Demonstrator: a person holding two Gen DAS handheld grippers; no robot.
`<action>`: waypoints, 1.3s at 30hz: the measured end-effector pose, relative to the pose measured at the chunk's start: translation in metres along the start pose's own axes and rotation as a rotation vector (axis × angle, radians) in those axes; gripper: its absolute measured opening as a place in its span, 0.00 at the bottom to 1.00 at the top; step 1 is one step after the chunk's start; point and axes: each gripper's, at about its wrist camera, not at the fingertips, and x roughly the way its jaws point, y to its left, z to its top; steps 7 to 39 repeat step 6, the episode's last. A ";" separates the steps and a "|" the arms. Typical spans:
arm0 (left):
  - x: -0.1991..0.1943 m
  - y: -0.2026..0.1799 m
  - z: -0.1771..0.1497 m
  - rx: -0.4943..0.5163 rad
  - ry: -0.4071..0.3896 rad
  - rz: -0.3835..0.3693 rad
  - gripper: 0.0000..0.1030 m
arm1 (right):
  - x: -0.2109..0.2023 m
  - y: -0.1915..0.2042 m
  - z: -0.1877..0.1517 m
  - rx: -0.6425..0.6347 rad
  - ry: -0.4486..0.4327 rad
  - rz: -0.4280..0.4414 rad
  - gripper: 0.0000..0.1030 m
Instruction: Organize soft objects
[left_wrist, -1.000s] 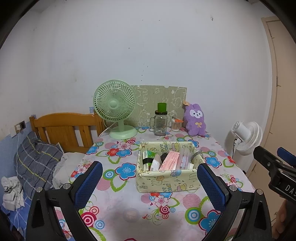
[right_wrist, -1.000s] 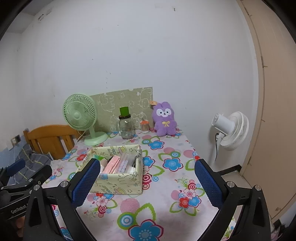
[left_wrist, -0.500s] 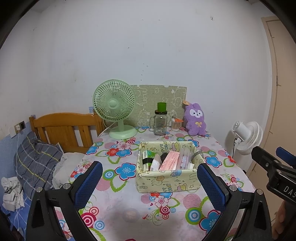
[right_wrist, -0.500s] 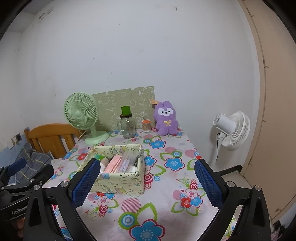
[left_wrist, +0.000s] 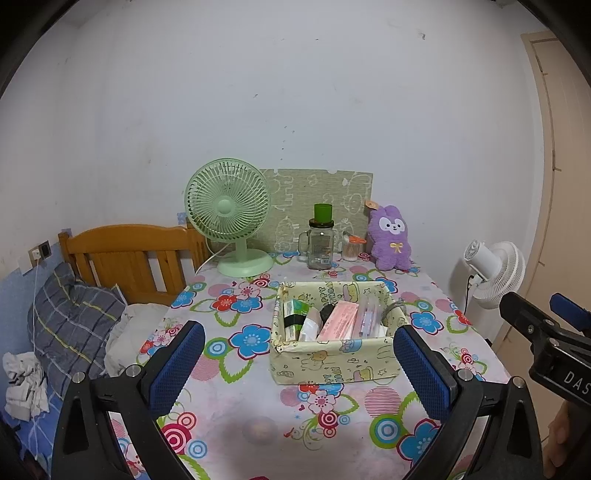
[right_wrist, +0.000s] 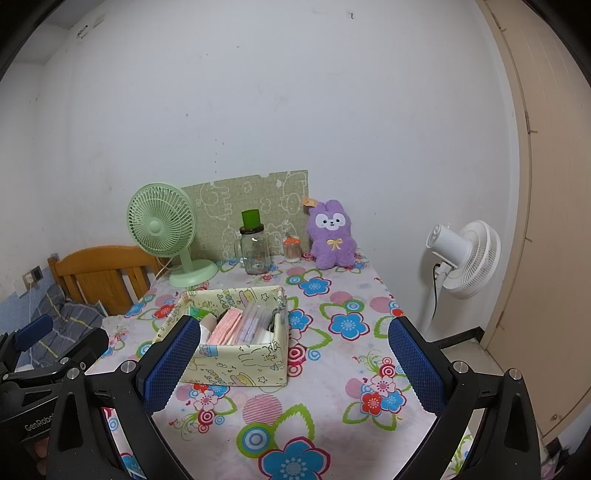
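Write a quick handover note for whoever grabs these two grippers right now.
Left gripper: open, empty, above the near end of the table.
Right gripper: open, empty, beside it.
Purple plush bunny sits upright at the far edge by the wall, untouched.
Fabric box mid-table holds packets.
Done: nothing visible.
Left: likely pick up the bunny and put it away.

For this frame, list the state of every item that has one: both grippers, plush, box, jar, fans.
Left gripper: open, empty, above the table.
Right gripper: open, empty.
Purple plush rabbit: upright by the wall, untouched.
Pale green printed fabric box: open-topped, holding packets.
Glass handled jar with green lid: upright, lid on.
Green desk fan: upright; whether it is running cannot be told.
White standing fan: beside the table, plugged in.
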 end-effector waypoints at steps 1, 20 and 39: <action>0.000 0.000 0.000 -0.002 0.000 0.001 1.00 | 0.000 0.000 -0.001 -0.001 0.001 0.000 1.00; 0.000 0.002 0.000 -0.004 0.002 0.001 1.00 | 0.001 0.001 -0.001 -0.002 0.002 -0.001 1.00; 0.000 0.002 0.000 -0.004 0.002 0.001 1.00 | 0.001 0.001 -0.001 -0.002 0.002 -0.001 1.00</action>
